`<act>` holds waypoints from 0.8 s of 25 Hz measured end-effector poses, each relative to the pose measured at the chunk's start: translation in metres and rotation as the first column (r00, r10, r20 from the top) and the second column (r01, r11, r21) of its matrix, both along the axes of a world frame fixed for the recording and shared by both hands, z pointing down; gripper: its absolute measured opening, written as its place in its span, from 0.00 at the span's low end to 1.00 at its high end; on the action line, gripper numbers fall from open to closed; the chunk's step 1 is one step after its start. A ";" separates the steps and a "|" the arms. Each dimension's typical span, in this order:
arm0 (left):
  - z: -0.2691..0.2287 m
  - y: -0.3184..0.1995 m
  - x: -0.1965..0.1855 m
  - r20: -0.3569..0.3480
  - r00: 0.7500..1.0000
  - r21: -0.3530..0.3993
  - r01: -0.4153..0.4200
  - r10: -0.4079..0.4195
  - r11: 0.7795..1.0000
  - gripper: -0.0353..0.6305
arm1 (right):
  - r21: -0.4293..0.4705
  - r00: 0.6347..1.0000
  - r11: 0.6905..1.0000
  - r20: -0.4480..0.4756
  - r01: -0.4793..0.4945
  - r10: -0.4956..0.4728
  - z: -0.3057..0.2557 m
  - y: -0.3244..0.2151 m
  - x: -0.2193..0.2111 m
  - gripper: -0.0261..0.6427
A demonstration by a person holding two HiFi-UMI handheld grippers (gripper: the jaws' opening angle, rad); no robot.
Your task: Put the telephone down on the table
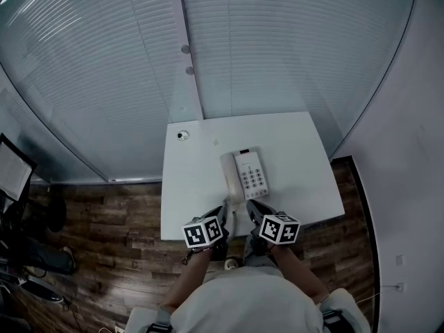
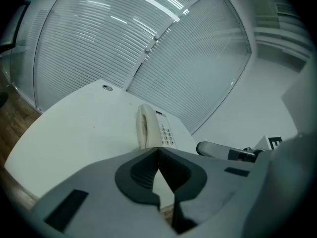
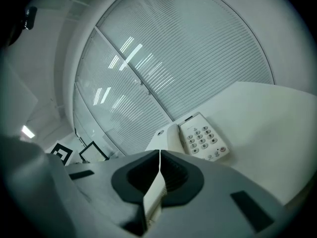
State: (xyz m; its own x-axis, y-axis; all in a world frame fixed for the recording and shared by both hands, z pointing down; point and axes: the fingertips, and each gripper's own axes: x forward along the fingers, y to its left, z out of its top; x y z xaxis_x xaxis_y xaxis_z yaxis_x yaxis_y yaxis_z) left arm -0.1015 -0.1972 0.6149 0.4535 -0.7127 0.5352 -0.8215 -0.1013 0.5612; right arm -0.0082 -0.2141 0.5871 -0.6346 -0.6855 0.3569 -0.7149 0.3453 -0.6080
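On white surface [image 1: 298, 151], telephone [image 1: 244, 175] lay flat, handset in cradle; I judged placing done. Near it, not touching, left tool [image 2: 158, 152] and right tool [image 3: 159, 156] were closed on nothing, since no hold needed.

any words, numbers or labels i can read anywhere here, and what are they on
No text is legible in any view.
telephone keypad: marks on the keys, too small to read.
dark strip at the telephone's top edge: nothing legible.
left gripper's cube and right gripper's cube: black-and-white square markers, patterns only, no words.
screen at the head view's far left: too blurred.
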 end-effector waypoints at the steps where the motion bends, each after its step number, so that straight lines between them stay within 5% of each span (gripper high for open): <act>1: 0.000 0.004 0.000 -0.001 1.000 -0.005 -0.005 0.005 1.000 0.09 | 0.004 1.000 1.000 0.001 0.003 -0.003 -0.002 0.004 0.000 0.08; 20: 0.010 0.047 -0.015 -0.019 1.000 -0.031 -0.016 0.015 0.999 0.09 | -0.016 0.999 0.999 -0.014 0.033 -0.033 0.007 0.053 -0.004 0.07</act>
State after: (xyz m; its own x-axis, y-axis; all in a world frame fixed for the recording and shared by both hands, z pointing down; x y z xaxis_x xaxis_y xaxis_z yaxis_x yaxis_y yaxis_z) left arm -0.1169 -0.1503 0.6249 0.4743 -0.6886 0.5485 -0.8094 -0.0960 0.5794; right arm -0.0123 -0.1611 0.5938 -0.6514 -0.6587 0.3764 -0.7120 0.3595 -0.6032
